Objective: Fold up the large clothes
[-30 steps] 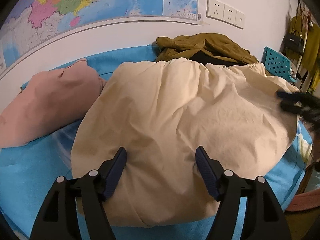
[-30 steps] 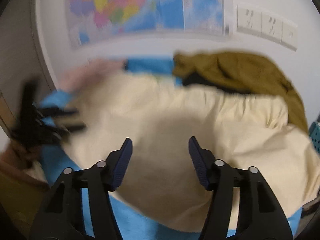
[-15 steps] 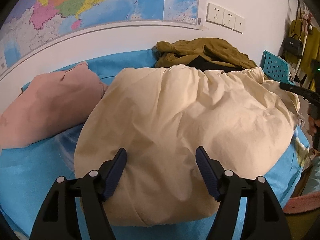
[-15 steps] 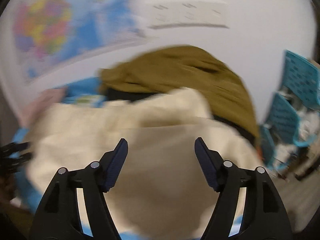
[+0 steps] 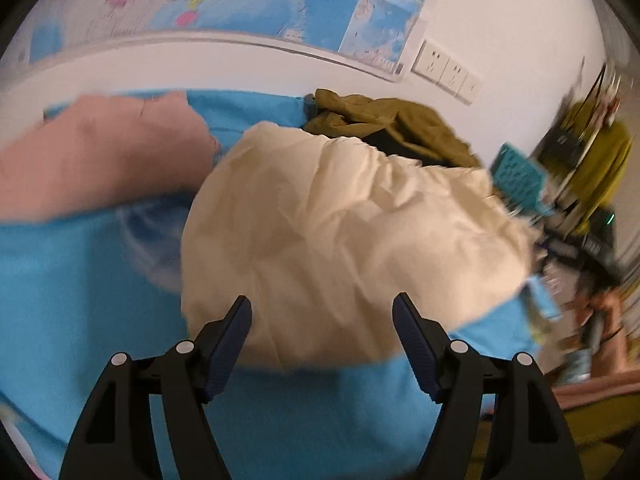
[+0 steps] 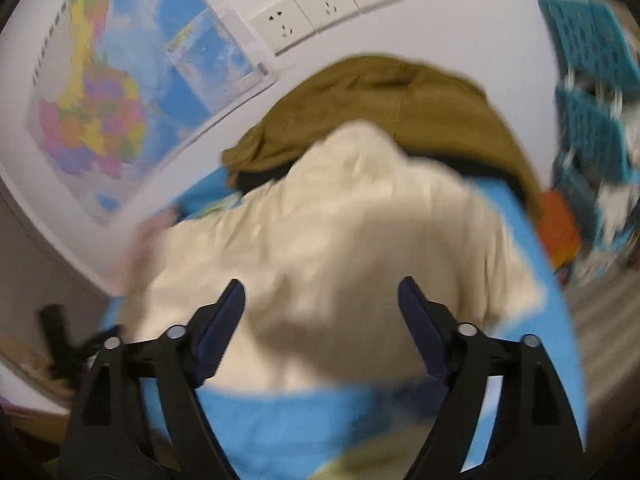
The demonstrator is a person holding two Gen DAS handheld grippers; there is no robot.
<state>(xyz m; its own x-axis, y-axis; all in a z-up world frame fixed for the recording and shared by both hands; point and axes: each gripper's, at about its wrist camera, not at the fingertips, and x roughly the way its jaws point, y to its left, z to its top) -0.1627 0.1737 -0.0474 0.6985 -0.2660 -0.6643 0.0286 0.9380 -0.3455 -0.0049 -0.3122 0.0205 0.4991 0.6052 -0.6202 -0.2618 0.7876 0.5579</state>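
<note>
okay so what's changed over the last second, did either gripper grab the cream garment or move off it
Neither grabbed it. The left gripper pulled back toward the near hem of the cream garment; the right gripper swung across toward the olive jacket end. Both jaws stayed open and empty; the garment looks unmoved on the blue sheet.

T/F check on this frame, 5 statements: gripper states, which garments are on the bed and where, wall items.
1. The left gripper is shut on the cream garment. False: its jaws are apart and hold nothing.
2. The right gripper is open. True.
3. The olive garment lies behind the cream garment, toward the wall. True.
4. The pink garment lies on top of the cream garment. False: it lies beside it on the blue sheet.
5. Wall sockets sit beside the map. True.
</note>
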